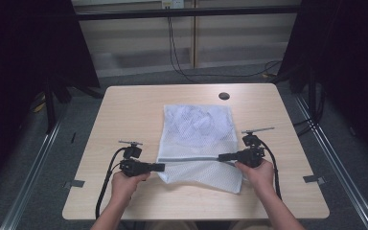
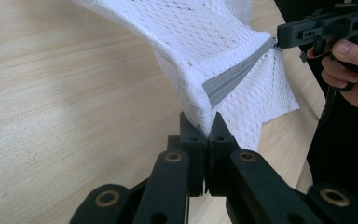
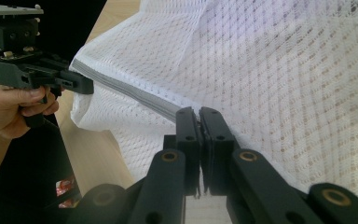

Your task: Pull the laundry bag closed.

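A white mesh bag (image 1: 196,124) lies flat on the middle of the table, with a grey zipper (image 1: 191,158) running across its near part. My left gripper (image 1: 162,167) is shut on the bag's left edge at the zipper's end; in the left gripper view the jaws pinch the mesh (image 2: 204,122) just below the zipper (image 2: 233,74). My right gripper (image 1: 220,156) is shut on the zipper's right end, its jaws closed on the mesh bag (image 3: 284,70) at the zipper line (image 3: 199,112). The zipper band is lifted slightly and pulled taut between both grippers.
The wooden table (image 1: 124,110) has a round black hole (image 1: 224,96) near its far edge. Cables trail over the floor behind the table, and dark curtains stand at both sides. Bare tabletop lies left and right of the bag.
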Tool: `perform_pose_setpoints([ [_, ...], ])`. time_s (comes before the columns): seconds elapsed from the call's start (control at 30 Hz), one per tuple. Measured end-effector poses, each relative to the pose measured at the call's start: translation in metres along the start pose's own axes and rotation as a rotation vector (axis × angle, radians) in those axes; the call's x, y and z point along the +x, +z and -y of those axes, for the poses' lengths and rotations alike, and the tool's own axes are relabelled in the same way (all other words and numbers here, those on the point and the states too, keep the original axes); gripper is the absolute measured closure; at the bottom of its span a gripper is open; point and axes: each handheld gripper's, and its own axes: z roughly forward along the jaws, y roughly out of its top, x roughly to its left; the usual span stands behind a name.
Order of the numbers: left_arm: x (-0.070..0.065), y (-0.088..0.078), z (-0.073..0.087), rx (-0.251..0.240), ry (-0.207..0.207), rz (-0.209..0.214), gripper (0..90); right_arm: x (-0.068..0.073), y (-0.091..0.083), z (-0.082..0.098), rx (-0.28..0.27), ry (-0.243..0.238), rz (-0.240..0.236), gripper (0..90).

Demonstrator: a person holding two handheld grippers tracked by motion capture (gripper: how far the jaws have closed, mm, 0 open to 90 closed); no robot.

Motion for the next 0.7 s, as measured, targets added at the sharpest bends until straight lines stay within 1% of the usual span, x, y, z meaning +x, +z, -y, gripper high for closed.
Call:
perform_pose_setpoints([
  [0.03,0.0,0.0,0.0,0.0,-0.006,0.005,88.7,-0.001,0.0,0.0,-0.002,0.0,-0.004,86.7],
  [0.07,0.0,0.0,0.0,0.001,0.001,0.004,88.7,-0.001,0.0,0.0,0.0,0.006,-0.005,86.7],
  [0.13,-0.001,0.0,0.0,-0.005,-0.006,-0.003,88.7,-0.001,-0.001,0.0,0.001,0.006,-0.004,86.7],
  [0.2,0.001,-0.002,0.0,0.0,0.005,-0.005,88.7,-0.002,-0.002,0.0,-0.001,0.002,0.014,86.7],
  [0.23,0.001,-0.002,0.0,-0.006,0.002,-0.001,88.7,-0.002,-0.003,0.0,-0.003,0.011,0.006,86.7],
  [0.33,0.001,-0.001,0.0,-0.001,0.002,-0.002,88.7,-0.003,-0.005,0.0,-0.013,0.002,0.003,86.7],
  [0.5,0.001,-0.002,0.0,0.002,0.005,-0.003,88.7,-0.004,-0.004,0.0,-0.011,0.006,-0.001,86.7],
  [0.53,0.001,-0.002,0.0,-0.001,0.001,-0.006,88.7,-0.004,-0.005,0.0,-0.01,0.007,0.005,86.7],
  [0.57,0.002,-0.002,0.0,-0.001,0.006,-0.01,88.7,-0.005,-0.005,0.0,-0.011,0.006,0.011,86.7],
  [0.6,0.001,-0.003,0.0,-0.008,-0.003,-0.005,88.7,-0.006,-0.007,0.0,-0.011,0.014,0.011,86.7],
  [0.7,0.001,-0.004,0.0,-0.01,-0.004,-0.005,88.7,-0.009,-0.011,0.0,-0.02,0.024,0.011,86.7],
])
